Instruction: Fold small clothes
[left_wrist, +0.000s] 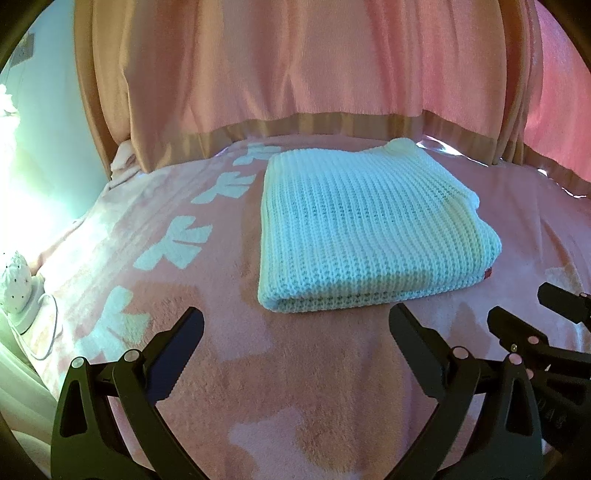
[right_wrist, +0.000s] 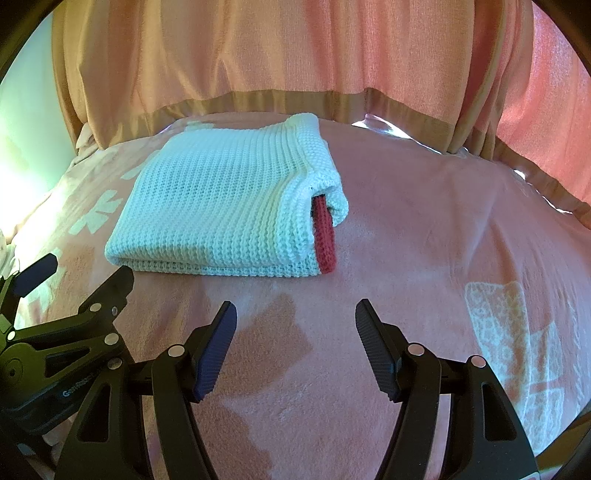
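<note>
Pink fleece blanket (left_wrist: 332, 387) under everything, curtain (left_wrist: 295, 55) behind. White knit sweater (left_wrist: 362, 229) sits folded mid-frame. Left gripper (left_wrist: 295, 325) and right gripper (right_wrist: 295, 317) hover near it, jaws apart, empty. Looks done; next probably just tucking that red trim (right_wrist: 325, 236).

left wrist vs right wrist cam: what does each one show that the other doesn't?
Left wrist only: a small white lamp with its cord at the bed's left edge, and a full row of white patterns on the blanket left of the sweater.

Right wrist only: a red knit strip poking out of the sweater's right edge, and a large white patch on the blanket at right.

Both: the folded white sweater lying on the pink blanket, curtains behind, and the left gripper and right gripper, jaws open and empty, short of the sweater.
</note>
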